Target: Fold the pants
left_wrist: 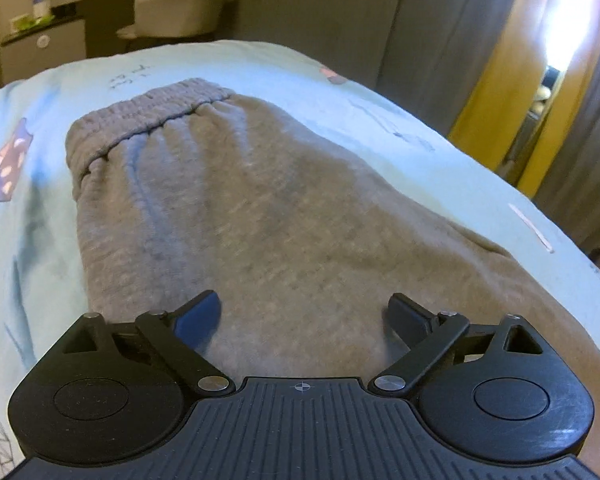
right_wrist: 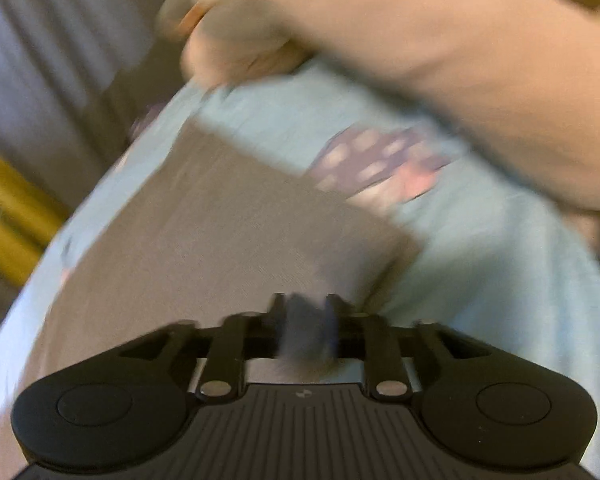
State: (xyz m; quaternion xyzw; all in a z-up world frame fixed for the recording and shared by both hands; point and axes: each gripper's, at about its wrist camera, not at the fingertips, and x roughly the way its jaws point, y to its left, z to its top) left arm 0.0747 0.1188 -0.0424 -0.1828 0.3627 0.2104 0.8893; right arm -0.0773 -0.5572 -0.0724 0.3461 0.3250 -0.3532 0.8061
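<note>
Grey sweatpants (left_wrist: pixel 236 208) lie on a light blue bed sheet (left_wrist: pixel 340 92), with the elastic waistband (left_wrist: pixel 148 116) at the far end. My left gripper (left_wrist: pixel 302 312) is open, its fingers spread just over the grey cloth at the near end. In the blurred right wrist view the grey pants (right_wrist: pixel 220 232) stretch away across the sheet (right_wrist: pixel 480 272). My right gripper (right_wrist: pixel 306 316) has its fingers close together at the near edge of the cloth; the blur hides whether cloth is pinched between them.
A person's bare arm and hand (right_wrist: pixel 400 48) cross the top of the right wrist view. Beyond the bed stand a white chair (left_wrist: pixel 180 4), a dresser (left_wrist: pixel 44 36), grey curtains (left_wrist: pixel 440 40) and a yellow frame (left_wrist: pixel 488 92). The sheet has cartoon prints (left_wrist: pixel 4 164).
</note>
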